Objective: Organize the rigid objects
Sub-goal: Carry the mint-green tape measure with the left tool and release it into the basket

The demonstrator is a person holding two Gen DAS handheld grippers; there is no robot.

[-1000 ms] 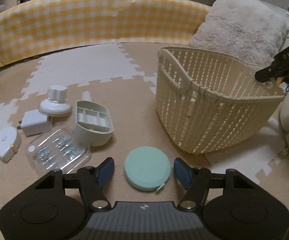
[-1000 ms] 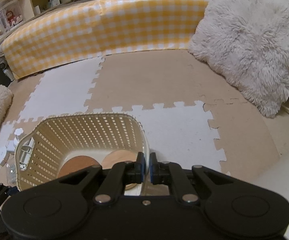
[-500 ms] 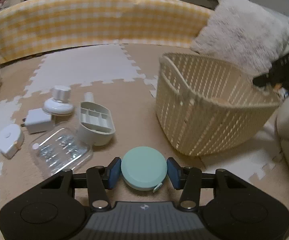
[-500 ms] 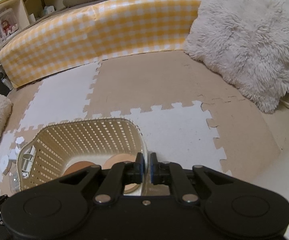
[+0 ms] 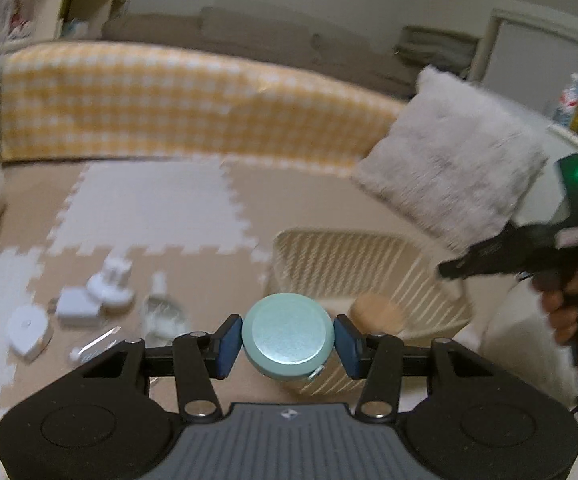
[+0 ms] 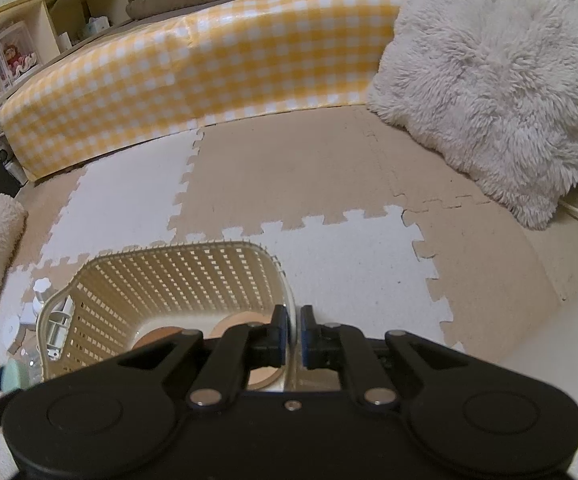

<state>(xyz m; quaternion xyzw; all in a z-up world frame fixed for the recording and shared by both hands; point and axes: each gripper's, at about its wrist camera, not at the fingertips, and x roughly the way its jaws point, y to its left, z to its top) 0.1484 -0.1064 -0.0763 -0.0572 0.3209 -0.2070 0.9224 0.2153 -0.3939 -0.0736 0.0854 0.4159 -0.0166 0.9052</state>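
A round mint-green case (image 5: 288,334) hangs above the foam mat, with my left gripper (image 5: 288,341) shut on its sides by the blue pads. Just behind and right of it stands the cream lattice basket (image 5: 369,256), holding wooden discs (image 5: 377,312). In the right wrist view my right gripper (image 6: 293,330) is shut on the near rim of the basket (image 6: 177,250), and two wooden discs (image 6: 233,326) lie on its bottom. The same right gripper (image 5: 451,271) shows at the right of the left wrist view, held by a hand.
Left of the basket on the mat lie a white tape measure (image 5: 27,330), a white adapter (image 5: 75,304), a white knob piece (image 5: 111,284), a blurred grey compartment holder (image 5: 165,316) and a clear tray (image 5: 97,346). A yellow checked bumper (image 6: 209,68) and fluffy pillow (image 6: 489,80) stand behind.
The left gripper's pads closed onto the mint-green case, then lifted it off the mat toward the basket. The right gripper kept its hold on the basket rim without moving.
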